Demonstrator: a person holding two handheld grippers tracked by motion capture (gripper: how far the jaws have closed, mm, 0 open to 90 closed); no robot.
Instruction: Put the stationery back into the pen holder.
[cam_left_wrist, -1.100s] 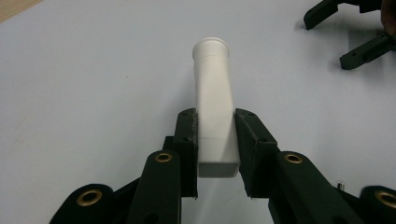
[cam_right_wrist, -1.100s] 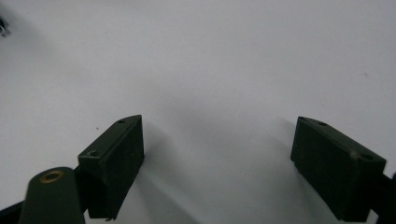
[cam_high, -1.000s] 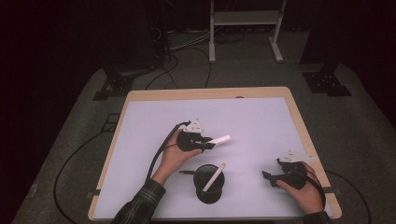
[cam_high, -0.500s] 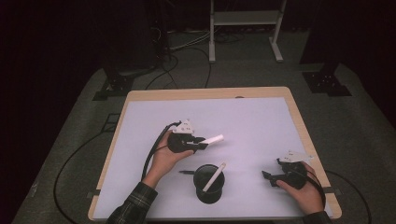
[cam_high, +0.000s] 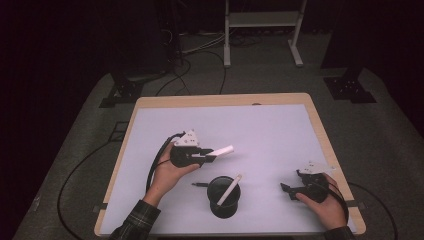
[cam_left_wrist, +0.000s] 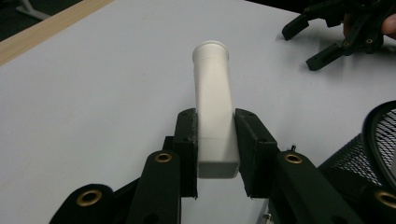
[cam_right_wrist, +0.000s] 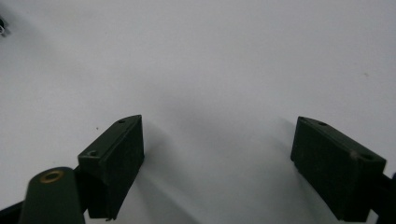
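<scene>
Because it is clamped near its square end, the white tube (cam_high: 222, 151) is seen in the high view sticking out level from the left gripper (cam_high: 210, 156), carried above the table (cam_high: 280, 125) just behind and to the left of the black mesh cup (cam_high: 223, 197); this hold is judged to leave the flared end free for dropping into the cup. One tube (cam_high: 229, 189) is already leaned inside the cup, so two tubes, one cup and one small dark pen-like thing (cam_high: 199, 184) beside the cup are counted, with the right gripper (cam_high: 287, 190) rested well apart near the table's right edge. In the left gripper view, the tube (cam_left_wrist: 214, 112) is pinched between the jaws, and the cup's rim (cam_left_wrist: 380, 140) is seen at right. In the right gripper view, the jaws are spread wide over bare table (cam_right_wrist: 210, 60), nothing being held, apparently kept out of the way.
</scene>
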